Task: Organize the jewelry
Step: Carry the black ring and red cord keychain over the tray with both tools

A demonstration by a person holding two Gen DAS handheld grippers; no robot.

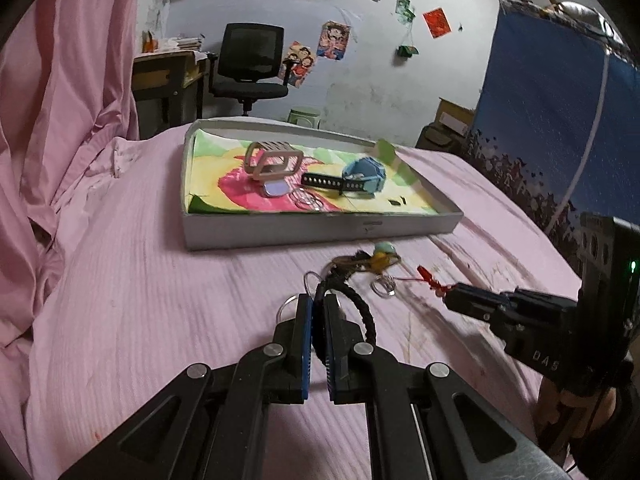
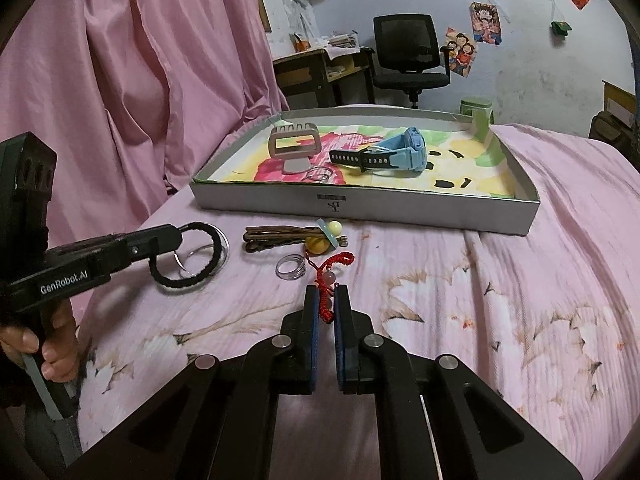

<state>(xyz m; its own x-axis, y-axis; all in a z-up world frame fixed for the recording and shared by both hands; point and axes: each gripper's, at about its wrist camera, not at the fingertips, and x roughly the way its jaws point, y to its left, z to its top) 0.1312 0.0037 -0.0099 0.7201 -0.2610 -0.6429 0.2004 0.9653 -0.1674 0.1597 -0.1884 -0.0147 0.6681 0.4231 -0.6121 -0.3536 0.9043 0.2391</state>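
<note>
A shallow grey box tray (image 1: 320,232) (image 2: 400,208) lies on the pink bed. In it are a blue watch (image 1: 362,178) (image 2: 400,154), a beige watch (image 1: 272,162) (image 2: 294,144) and clear rings (image 2: 318,174). My left gripper (image 1: 318,304) (image 2: 176,236) is shut on a black braided bracelet (image 1: 362,312) (image 2: 192,256). My right gripper (image 2: 327,296) (image 1: 450,296) is shut on a red cord charm (image 2: 330,276) (image 1: 430,280). Between them lie a brown cord bundle with beads (image 2: 296,236) (image 1: 364,262) and a clear ring (image 2: 290,267) (image 1: 383,286).
A pink curtain (image 1: 60,100) (image 2: 140,80) hangs at the left. A blue board (image 1: 552,100) stands at the right of the bed. A black office chair (image 1: 250,64) (image 2: 408,52) and a desk (image 2: 316,68) stand beyond the bed.
</note>
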